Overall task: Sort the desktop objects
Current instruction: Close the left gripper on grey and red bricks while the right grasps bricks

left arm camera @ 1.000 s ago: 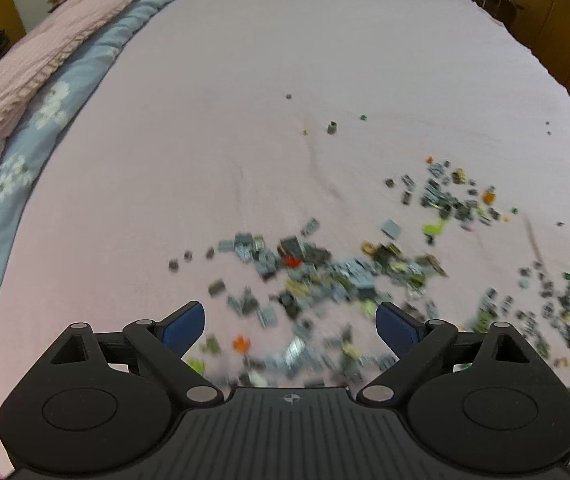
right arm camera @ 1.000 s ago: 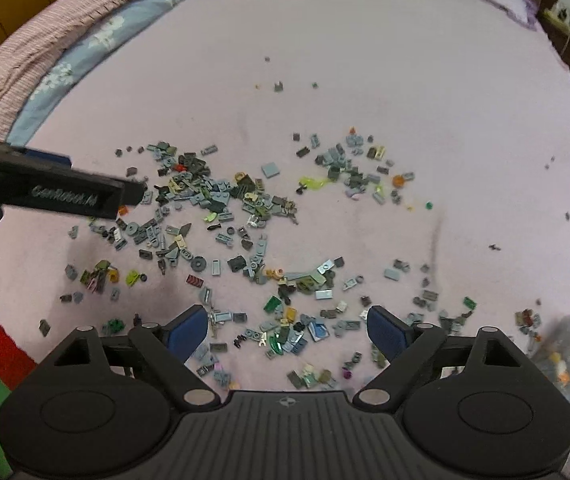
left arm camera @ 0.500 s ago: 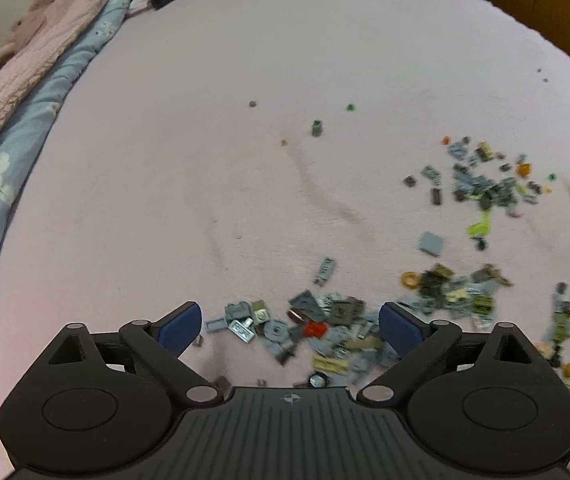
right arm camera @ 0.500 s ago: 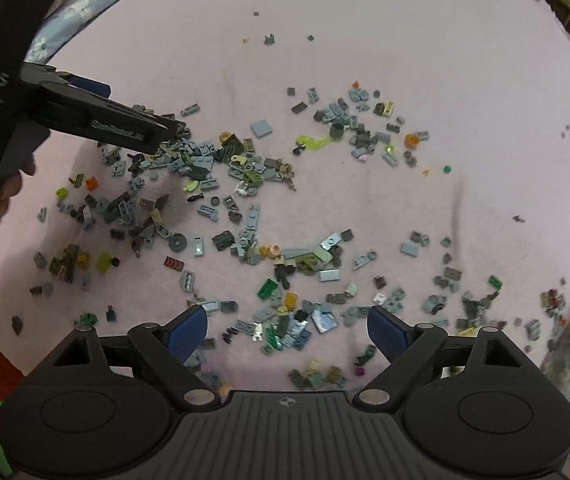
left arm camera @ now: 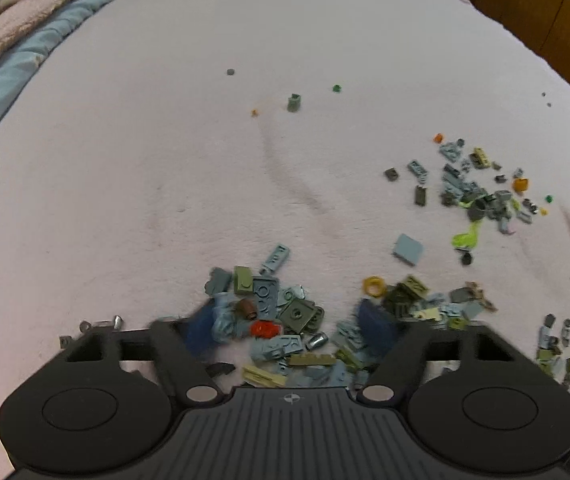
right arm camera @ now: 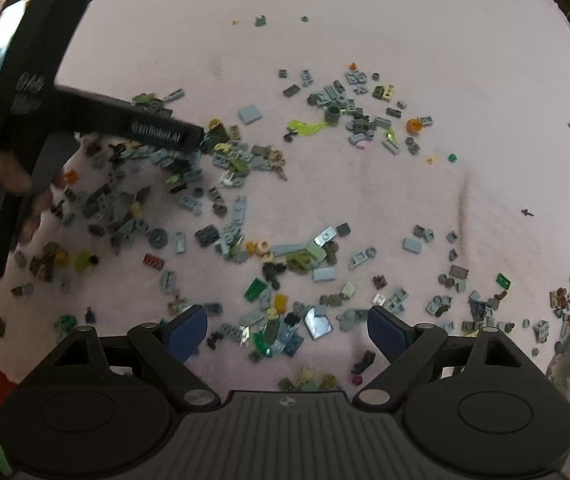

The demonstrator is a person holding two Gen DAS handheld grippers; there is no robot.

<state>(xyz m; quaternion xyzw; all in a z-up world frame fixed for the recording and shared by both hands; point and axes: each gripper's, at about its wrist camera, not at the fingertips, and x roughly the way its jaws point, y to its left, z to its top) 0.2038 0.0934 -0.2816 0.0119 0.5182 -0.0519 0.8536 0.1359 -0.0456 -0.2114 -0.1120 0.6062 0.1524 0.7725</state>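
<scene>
Left tool (left arm camera: 289,326) has dropped onto the bed (left arm camera: 165,160), jaws closing around a brick cluster (left arm camera: 273,320), red piece (left arm camera: 263,329) included, nothing pinched yet. Right tool (right arm camera: 287,330) hangs wide open over scattered bricks (right arm camera: 285,256). Grab's basically starting.

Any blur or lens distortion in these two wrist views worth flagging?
Left wrist view: the blue-padded fingertips of the closing left gripper smear with motion over the small plastic bricks. Right wrist view: right gripper sharp. Both bow the pink bedsheet barrel-like.
</scene>
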